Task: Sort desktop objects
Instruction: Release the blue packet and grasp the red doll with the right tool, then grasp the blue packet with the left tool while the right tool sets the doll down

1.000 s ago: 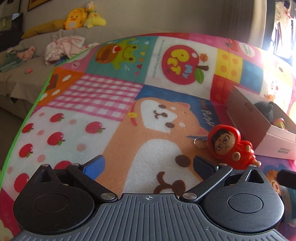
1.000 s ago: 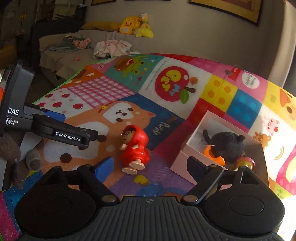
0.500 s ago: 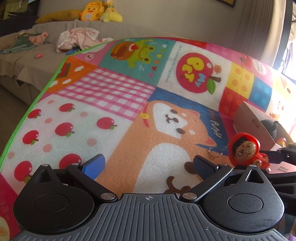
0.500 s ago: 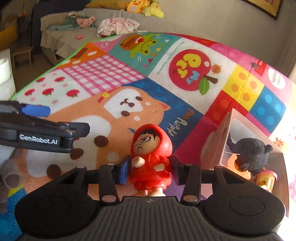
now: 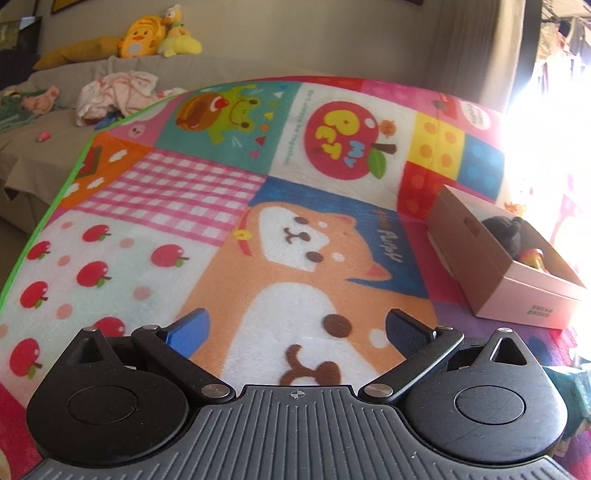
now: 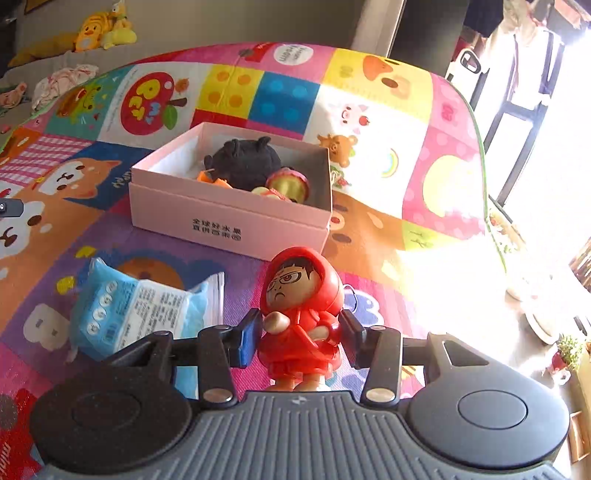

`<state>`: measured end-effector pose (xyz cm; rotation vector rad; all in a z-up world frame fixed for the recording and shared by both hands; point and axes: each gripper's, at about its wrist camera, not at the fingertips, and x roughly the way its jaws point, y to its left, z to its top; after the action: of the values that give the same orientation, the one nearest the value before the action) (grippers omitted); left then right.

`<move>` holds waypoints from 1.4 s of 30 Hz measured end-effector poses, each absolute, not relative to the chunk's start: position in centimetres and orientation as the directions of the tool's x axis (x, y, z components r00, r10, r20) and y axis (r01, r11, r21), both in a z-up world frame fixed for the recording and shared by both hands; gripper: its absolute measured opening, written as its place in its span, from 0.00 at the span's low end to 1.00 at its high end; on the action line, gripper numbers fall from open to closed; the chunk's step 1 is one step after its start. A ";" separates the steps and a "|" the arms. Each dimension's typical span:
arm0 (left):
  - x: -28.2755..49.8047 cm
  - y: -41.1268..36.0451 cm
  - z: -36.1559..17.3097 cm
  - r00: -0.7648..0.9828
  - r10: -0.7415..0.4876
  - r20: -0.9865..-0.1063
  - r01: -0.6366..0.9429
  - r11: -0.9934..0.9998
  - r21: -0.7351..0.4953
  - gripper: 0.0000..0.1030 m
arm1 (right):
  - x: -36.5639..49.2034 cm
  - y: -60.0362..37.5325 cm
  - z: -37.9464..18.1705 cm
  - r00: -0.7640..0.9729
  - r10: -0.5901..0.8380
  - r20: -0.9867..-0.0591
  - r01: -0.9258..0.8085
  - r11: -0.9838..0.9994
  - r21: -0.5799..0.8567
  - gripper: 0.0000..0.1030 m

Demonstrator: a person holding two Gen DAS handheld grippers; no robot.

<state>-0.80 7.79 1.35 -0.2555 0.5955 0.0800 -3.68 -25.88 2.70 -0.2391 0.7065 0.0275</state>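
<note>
My right gripper (image 6: pixel 299 336) is shut on a red hooded figurine (image 6: pixel 301 314) and holds it upright above the mat, in front of the pink box (image 6: pixel 229 225). The box holds a black plush toy (image 6: pixel 243 162), an orange piece and a small yellow-pink toy (image 6: pixel 288 184). A blue tissue pack (image 6: pixel 140 306) lies on the mat left of the figurine. My left gripper (image 5: pixel 295 328) is open and empty over the dog picture on the mat. The pink box (image 5: pixel 495 273) is to its right.
The colourful play mat (image 5: pixel 221 177) covers the surface; its green edge runs along the left. A sofa with plush toys (image 5: pixel 155 33) and clothes (image 5: pixel 118 92) stands behind. Bright window glare and the mat's edge lie to the right (image 6: pixel 480 184).
My right gripper closed on the red figurine, lifted it off the mat and swung right toward the pink box. The figurine is gone from the left wrist view.
</note>
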 end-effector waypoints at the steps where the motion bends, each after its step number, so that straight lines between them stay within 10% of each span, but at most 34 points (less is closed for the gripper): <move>1: -0.8 7.2 1.5 0.828 -0.038 -0.560 -0.109 0.968 -0.227 1.00 | -3.7 -26.0 2.2 0.753 -0.037 -0.657 -0.114 0.976 -0.186 0.44; 11: -3.0 1.5 3.5 0.830 -0.267 -0.490 0.247 0.963 -0.106 1.00 | -0.6 -20.4 1.8 0.716 0.278 -0.641 -0.329 0.943 0.041 0.43; 17: -4.0 0.1 3.2 0.789 -0.328 -0.519 0.367 0.930 -0.030 1.00 | -0.6 -21.6 1.5 0.739 0.237 -0.631 -0.282 0.959 0.030 0.44; 22: -4.1 -2.2 2.5 0.749 -0.389 -0.535 0.469 0.883 0.015 1.00 | -2.4 -24.8 1.3 0.772 0.144 -0.619 -0.175 0.984 0.011 0.82; 27: -4.5 -5.8 1.6 0.730 -0.392 -0.560 0.577 0.793 0.196 1.00 | -3.2 -26.3 0.4 0.762 0.160 -0.628 -0.139 0.987 0.083 0.98; 32: -3.0 -7.0 0.4 0.763 -0.244 -0.598 0.476 0.838 0.265 1.00 | -2.7 -26.3 -0.4 0.735 0.178 -0.654 -0.131 0.984 0.121 1.00; 42: 1.3 -2.4 0.4 0.742 -0.075 -0.666 0.117 0.993 0.018 1.00 | -2.4 -25.6 -0.7 0.706 0.157 -0.691 -0.144 0.987 0.076 1.00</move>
<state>1.31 -2.38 0.35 0.0601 0.7272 -0.1049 -2.43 -25.63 -0.72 0.0169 0.7695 0.1673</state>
